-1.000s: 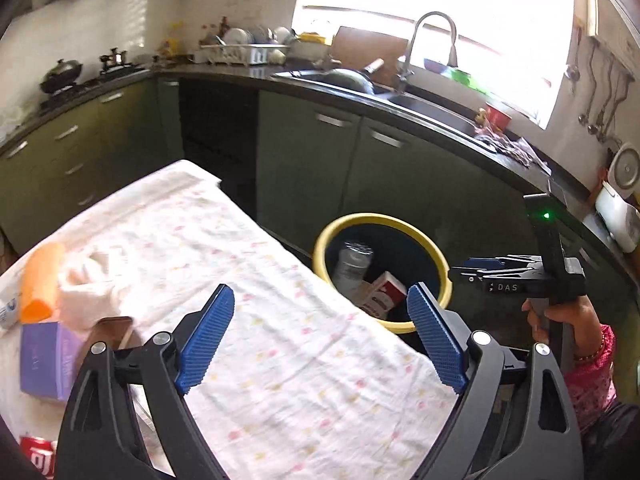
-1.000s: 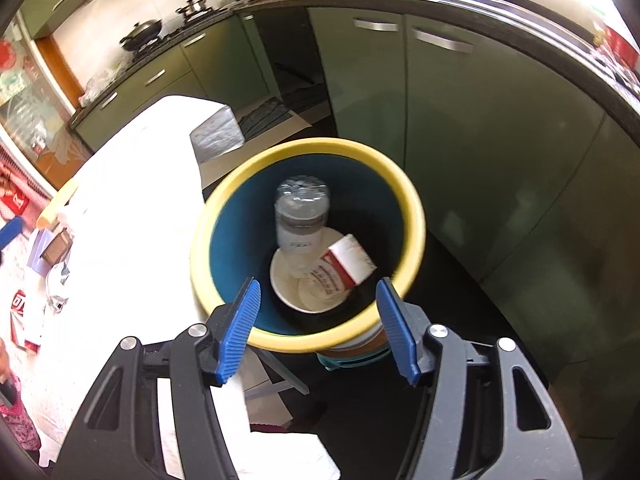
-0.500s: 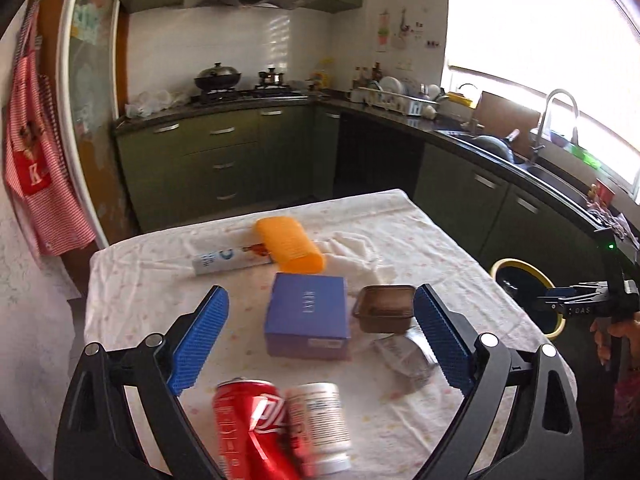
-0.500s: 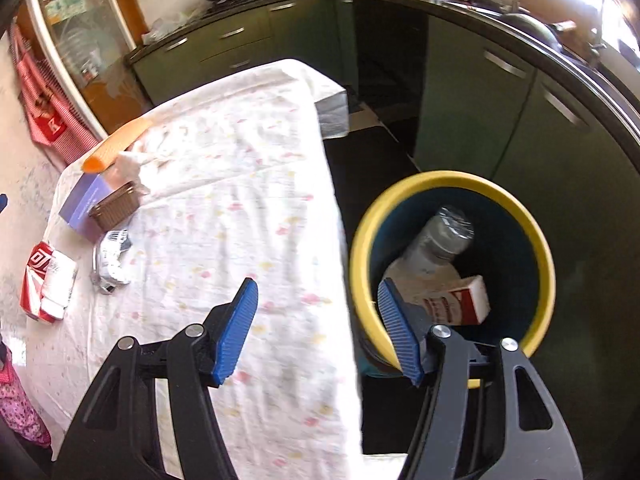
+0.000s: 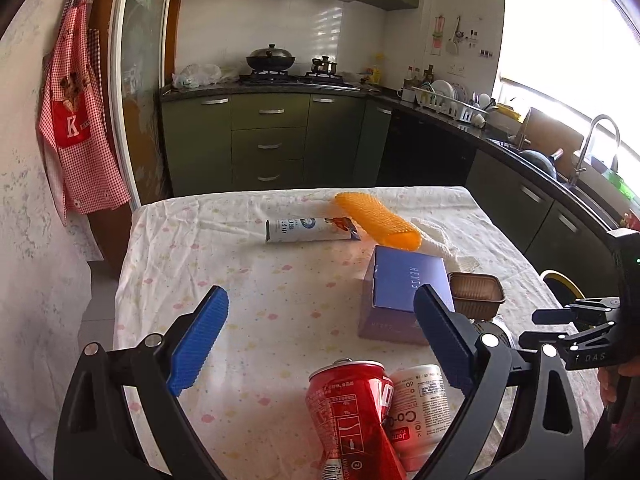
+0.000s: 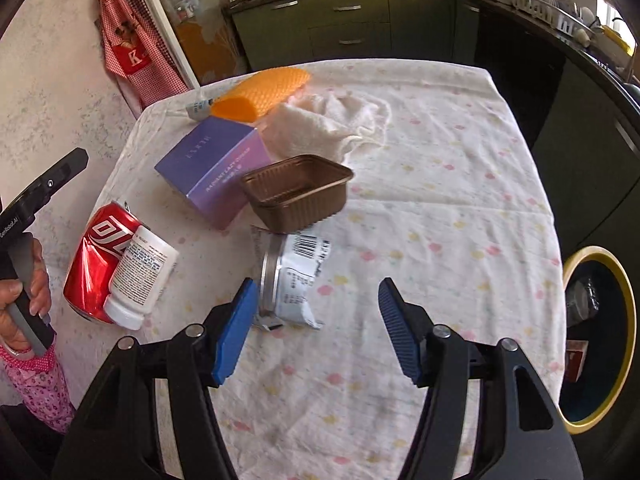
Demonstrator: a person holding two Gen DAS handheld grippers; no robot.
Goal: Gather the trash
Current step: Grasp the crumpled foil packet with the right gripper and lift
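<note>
Both views have swung away from the yellow-rimmed bin (image 6: 624, 304) to the bench (image 6: 440, 152). The left hand-held gripper (image 5: 320, 344) stands wide open and empty above the crushed red can (image 5: 348, 412) and white bottle (image 5: 420, 408). The right hand-held gripper (image 6: 316, 328) is open, holding nothing, over a labelled jar (image 6: 292, 276). Only the right view shows the bin's inside; only the left shows the tube (image 5: 308, 230) in full.

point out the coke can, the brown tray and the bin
coke can (image 6: 96, 256), right wrist view, red side wall
brown tray (image 6: 296, 192), right wrist view, ribbed front wall
bin (image 6: 628, 320), right wrist view, yellow rim
</note>
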